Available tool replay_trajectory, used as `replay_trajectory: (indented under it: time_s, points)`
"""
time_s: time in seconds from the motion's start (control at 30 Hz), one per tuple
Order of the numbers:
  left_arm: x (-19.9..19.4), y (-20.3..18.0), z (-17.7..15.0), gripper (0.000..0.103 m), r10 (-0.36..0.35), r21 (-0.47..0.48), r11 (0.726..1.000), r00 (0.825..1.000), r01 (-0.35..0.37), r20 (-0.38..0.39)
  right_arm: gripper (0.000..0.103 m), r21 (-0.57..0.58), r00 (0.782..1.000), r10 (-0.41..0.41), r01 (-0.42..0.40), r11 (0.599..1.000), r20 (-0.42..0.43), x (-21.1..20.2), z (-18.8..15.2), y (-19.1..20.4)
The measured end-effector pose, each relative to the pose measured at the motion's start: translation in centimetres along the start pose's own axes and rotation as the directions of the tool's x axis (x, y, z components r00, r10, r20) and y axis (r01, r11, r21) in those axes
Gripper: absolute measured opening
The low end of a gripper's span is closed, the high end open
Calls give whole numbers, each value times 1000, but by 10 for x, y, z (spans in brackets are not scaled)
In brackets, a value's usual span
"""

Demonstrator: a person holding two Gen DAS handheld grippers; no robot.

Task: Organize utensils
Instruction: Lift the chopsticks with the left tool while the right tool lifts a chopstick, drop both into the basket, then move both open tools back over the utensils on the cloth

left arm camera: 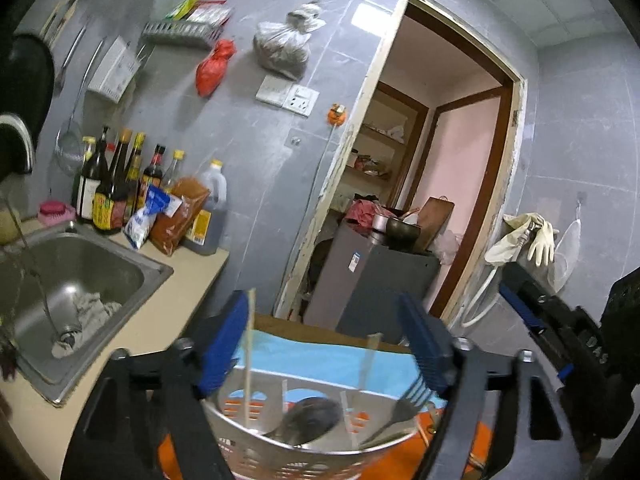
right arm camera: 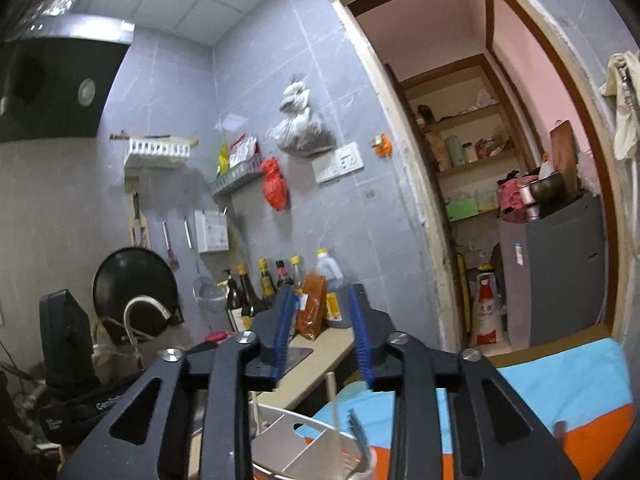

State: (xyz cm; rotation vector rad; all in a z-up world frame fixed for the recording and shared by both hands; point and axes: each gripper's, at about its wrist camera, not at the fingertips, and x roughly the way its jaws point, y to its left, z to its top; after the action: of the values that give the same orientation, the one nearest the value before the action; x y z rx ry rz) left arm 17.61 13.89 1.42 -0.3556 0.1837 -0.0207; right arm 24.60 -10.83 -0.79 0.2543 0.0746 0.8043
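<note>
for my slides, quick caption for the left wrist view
Open left gripper above a basket holding a spoon, fork and chopsticks.

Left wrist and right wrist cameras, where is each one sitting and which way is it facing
Left wrist: on the left gripper, over the utensil basket holding a fork, facing the doorway; open jaws and the right gripper show.
Right wrist: on the right gripper, facing the sauce bottles; open jaws show.
Shared: basket, bottles, doorway, red bag.
</note>
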Motion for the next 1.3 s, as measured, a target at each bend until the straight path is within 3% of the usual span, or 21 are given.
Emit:
replay_trajectory:
  time_s: [0.03, 0.13, 0.4, 0.67, 0.9, 1.13, 1.3]
  points:
    - [-3, -10, 5, 84, 10, 16, 1000, 1000, -10, -1, 53, 0, 1000, -14, 14, 1000, 1, -7, 8, -2]
    - [-8, -34, 12, 96, 40, 58, 997, 999, -40, 3, 66, -8, 998, -56, 56, 998, -2, -27, 28, -11]
    - [-9, -108, 4, 101, 66, 182, 981, 998, -68, 15, 103, -49, 982, -180, 176, 983, -66, -80, 62, -47]
    - [8, -157, -32, 101, 20, 243, 970, 999, -10, -38, 103, -81, 956, -273, 265, 961, -104, -122, 57, -86]
    - [32, -185, -78, 101, -22, 273, 960, 988, 63, -152, 103, -96, 925, -341, 329, 939, -167, -138, 31, -125]
    - [69, -196, -131, 101, -6, 289, 953, 958, 93, -288, 103, -68, 880, -396, 393, 917, -262, -142, -11, -170]
    - [105, -191, -163, 101, 59, 286, 956, 913, 64, -403, 103, -39, 854, -382, 395, 918, -353, -134, -36, -195]
